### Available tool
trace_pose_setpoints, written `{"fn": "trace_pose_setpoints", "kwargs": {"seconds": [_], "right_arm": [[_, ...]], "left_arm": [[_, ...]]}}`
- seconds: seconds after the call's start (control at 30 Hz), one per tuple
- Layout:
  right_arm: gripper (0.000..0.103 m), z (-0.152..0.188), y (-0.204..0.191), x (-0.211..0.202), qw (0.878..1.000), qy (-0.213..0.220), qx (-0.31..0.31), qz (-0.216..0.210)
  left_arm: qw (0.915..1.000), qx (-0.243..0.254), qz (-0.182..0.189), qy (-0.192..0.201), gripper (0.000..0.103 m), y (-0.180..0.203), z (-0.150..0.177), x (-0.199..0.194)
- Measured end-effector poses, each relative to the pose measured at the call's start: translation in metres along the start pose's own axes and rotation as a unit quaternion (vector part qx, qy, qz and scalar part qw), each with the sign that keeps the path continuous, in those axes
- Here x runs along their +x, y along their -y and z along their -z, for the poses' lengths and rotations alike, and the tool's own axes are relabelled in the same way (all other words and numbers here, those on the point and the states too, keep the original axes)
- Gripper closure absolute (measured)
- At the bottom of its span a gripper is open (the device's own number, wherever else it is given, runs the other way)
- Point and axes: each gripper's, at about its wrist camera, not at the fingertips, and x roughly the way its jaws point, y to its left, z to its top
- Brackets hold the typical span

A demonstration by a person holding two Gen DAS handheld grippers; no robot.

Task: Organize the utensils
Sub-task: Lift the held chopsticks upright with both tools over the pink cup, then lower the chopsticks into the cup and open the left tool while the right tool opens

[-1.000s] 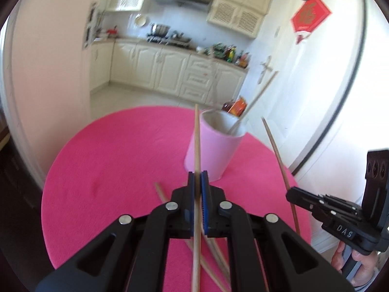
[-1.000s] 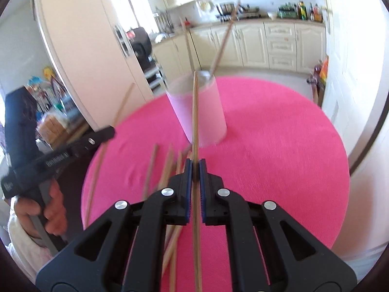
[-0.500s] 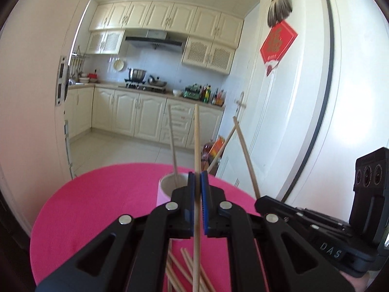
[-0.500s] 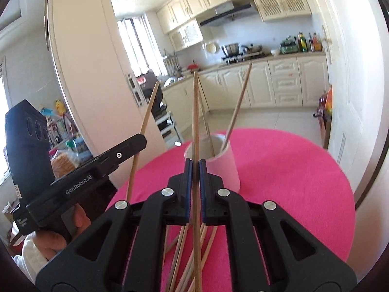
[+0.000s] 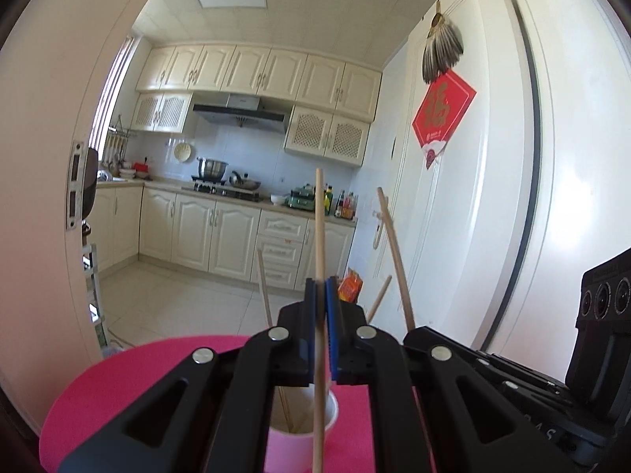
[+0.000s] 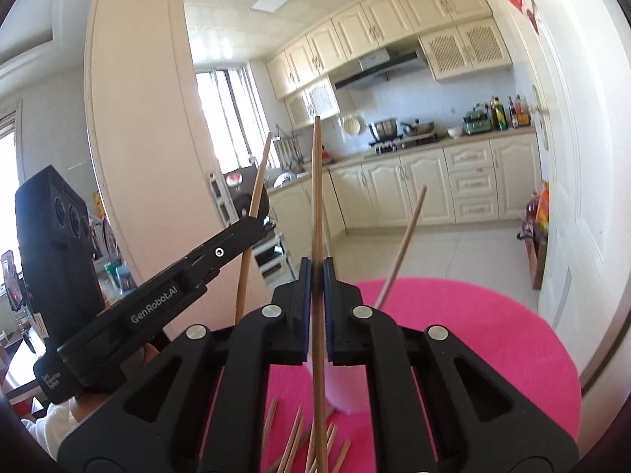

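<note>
My left gripper (image 5: 321, 287) is shut on a wooden chopstick (image 5: 319, 216) that stands nearly upright, its lower end over the mouth of the pink cup (image 5: 303, 441). The cup holds a few chopsticks, one of them leaning (image 5: 262, 280). My right gripper (image 6: 316, 272) is shut on another chopstick (image 6: 315, 197), also upright, just in front of the cup (image 6: 347, 394). Each gripper shows in the other's view, close alongside. Several loose chopsticks (image 6: 299, 441) lie on the pink round table (image 6: 473, 347) in front of the cup.
A white door (image 5: 493, 197) with a red hanging stands close on the right. A cream wall edge (image 6: 138, 157) rises at the left. Behind the table the floor runs to kitchen cabinets (image 5: 236, 236). A hand (image 6: 79, 406) grips the left tool.
Both grippers have risen and tipped up from looking down on the table to nearly level, each keeping its chopstick. The cup and table have dropped low in both views.
</note>
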Motion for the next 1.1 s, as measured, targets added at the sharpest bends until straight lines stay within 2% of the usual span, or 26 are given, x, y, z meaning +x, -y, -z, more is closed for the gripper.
{"fn": "trace_pose_setpoints", "kwargs": {"seconds": [0.27, 0.5, 0.73, 0.8, 1.1], "right_arm": [[0.097, -0.008, 0.009, 0.019, 0.999, 0.036, 0.002, 0.009], [0.097, -0.007, 0.011, 0.035, 0.998, 0.063, 0.004, 0.006], [0.097, -0.005, 0.010, 0.059, 0.998, 0.070, 0.000, 0.001], [0.097, -0.004, 0.011, 0.066, 0.998, 0.068, -0.001, 0.002], [0.097, 0.004, 0.011, 0.082, 0.998, 0.064, -0.008, 0.008]], "left_arm": [[0.9995, -0.024, 0.002, 0.021, 0.097, -0.016, -0.010, 0.024], [0.9974, -0.050, -0.005, 0.053, 0.097, -0.028, -0.002, 0.040], [0.9956, -0.060, -0.026, 0.067, 0.097, -0.037, 0.004, 0.059], [0.9938, -0.077, -0.032, 0.074, 0.097, -0.043, 0.005, 0.061], [0.9939, -0.086, -0.038, 0.057, 0.097, -0.056, 0.017, 0.075]]}}
